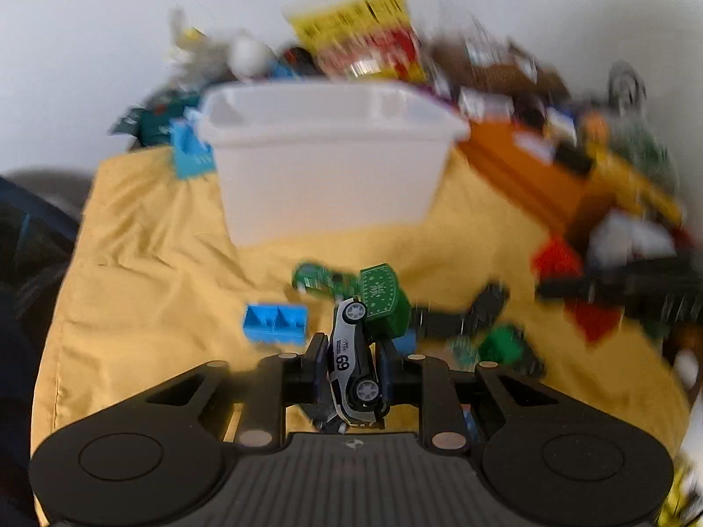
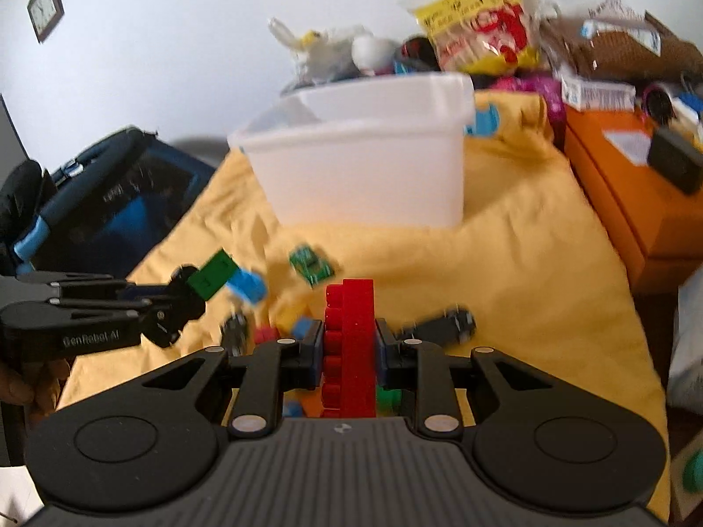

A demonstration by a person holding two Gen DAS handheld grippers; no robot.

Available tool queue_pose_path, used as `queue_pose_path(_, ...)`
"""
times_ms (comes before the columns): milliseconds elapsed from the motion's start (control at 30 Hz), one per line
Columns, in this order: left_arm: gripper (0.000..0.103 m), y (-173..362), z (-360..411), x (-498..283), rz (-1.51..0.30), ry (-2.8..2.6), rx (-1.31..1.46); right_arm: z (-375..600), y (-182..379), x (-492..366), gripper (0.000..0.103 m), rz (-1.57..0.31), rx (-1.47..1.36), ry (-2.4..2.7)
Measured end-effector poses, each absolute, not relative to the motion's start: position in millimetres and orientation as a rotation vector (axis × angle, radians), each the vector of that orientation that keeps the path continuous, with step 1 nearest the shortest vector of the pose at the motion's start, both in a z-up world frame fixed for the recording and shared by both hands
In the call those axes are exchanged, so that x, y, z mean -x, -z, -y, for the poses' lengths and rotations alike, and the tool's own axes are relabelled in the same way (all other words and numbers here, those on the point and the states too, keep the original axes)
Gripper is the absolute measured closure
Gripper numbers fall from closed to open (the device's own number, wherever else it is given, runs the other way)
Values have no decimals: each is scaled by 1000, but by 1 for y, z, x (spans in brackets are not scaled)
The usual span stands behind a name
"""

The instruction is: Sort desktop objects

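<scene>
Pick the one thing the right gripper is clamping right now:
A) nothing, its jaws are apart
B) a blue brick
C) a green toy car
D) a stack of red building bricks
D: in the right wrist view the right gripper has its jaws closed on a stack of red building bricks standing upright between them.

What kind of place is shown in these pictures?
Probably a room in a home, with a table set up for sorting toys: a yellow cloth strewn with toys, a white bin, a wall clock, and snack bags behind.
</scene>
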State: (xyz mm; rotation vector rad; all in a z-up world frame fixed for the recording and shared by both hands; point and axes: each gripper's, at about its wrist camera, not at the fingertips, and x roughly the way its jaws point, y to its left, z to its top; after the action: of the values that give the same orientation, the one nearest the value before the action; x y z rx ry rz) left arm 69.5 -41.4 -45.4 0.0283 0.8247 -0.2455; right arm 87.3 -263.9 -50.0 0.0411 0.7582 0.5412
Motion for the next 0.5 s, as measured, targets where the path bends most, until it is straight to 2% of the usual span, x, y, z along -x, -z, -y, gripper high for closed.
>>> queue_pose_path(167,76,66,39,-68,-891,242,-42,257,52,-88,78,-763,-28,-555)
queue_pose_path(267,82,76,38,-59,-903,256,-49,260,56,-83,78,-780,-29,-559)
queue_pose_path(333,81,81,37,-53,-911,246,-74,261,61,-80,78,-797,-24,-555)
queue_pose_path(400,68,85,34,-45,-912,221,-60,263,64,-77,78,-811,-27,-554)
queue_pose_path(433,53,87,33,-43,-915,209,-55,265,66,-76,78,-816,-26,-552)
queue_pose_path(467,45,89,33,-40,-914,196,-54,265,67,-74,78,-821,-27,-549)
queue_pose_path(500,45,92,33,-39,-914,190,-55,267,68,-73,78,-827,-30,-547)
